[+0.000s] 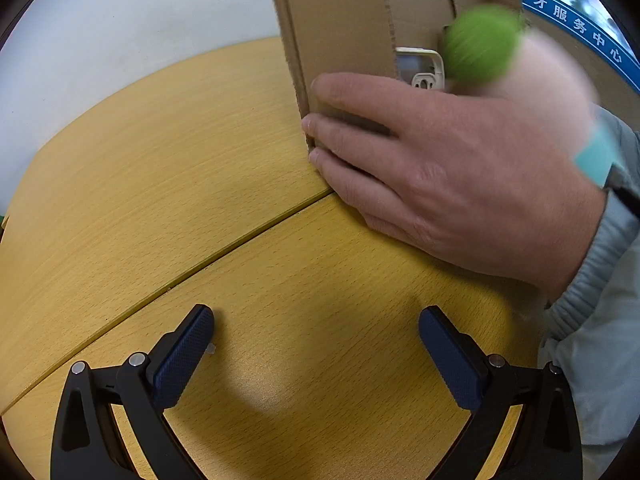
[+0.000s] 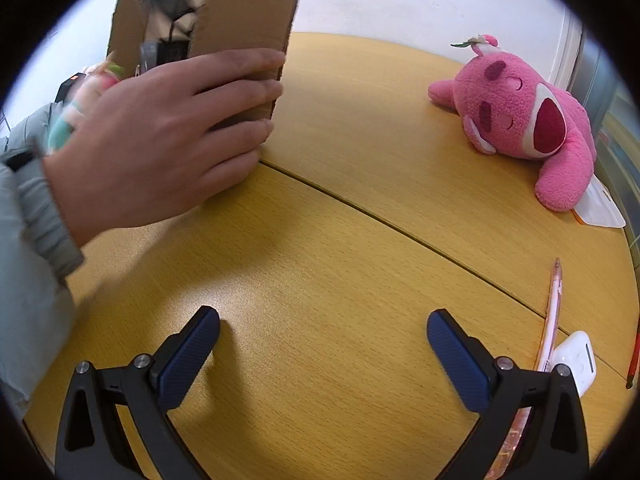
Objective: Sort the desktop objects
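Observation:
A brown cardboard box point(image 1: 340, 24) stands on the yellow wooden table point(image 1: 180, 152), and a bare hand point(image 1: 432, 168) grips its near edge. A blurred green ball point(image 1: 482, 44) is in the air beside the box. My left gripper point(image 1: 316, 336) is open and empty above bare table. In the right wrist view the box point(image 2: 240, 8) and hand point(image 2: 160, 128) are at upper left. A pink plush toy point(image 2: 528, 120) lies at the right. A pink pen point(image 2: 552, 312) and a white case point(image 2: 576, 360) lie by my open, empty right gripper point(image 2: 324, 336).
A white socket-like item point(image 1: 424, 70) shows behind the box. A white card point(image 2: 600, 208) lies under the plush. A red stick point(image 2: 634, 360) is at the far right edge. A seam crosses the table point(image 2: 360, 208). A grey sleeve point(image 1: 600, 320) fills the right.

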A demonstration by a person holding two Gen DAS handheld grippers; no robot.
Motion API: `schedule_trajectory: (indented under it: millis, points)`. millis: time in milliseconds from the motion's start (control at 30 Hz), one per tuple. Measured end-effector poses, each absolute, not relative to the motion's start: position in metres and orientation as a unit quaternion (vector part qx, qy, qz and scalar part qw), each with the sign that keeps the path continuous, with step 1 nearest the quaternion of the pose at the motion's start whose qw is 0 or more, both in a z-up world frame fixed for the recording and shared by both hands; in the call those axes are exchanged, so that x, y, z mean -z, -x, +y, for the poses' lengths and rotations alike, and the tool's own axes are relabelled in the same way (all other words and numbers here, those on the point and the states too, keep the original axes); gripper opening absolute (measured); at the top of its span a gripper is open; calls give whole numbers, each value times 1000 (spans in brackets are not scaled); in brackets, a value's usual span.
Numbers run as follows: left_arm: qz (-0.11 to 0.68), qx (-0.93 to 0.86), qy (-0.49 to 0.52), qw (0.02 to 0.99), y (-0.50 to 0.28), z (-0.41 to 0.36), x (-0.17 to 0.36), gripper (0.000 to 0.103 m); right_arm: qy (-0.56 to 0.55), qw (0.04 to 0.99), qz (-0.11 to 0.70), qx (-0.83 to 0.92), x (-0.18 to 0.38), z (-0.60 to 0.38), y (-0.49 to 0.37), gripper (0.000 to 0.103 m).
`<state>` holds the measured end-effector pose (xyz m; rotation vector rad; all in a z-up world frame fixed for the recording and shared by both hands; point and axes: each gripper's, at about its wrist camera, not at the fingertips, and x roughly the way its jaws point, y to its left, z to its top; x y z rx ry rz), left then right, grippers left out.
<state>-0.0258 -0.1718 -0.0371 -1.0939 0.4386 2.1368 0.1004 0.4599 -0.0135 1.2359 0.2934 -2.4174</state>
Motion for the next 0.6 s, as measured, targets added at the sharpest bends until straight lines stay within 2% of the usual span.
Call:
schedule_trajectory:
  millis: [600]
  points:
    - [168, -822, 421, 343, 31, -172, 28, 103, -443, 204, 105, 867, 11, 460, -100, 103]
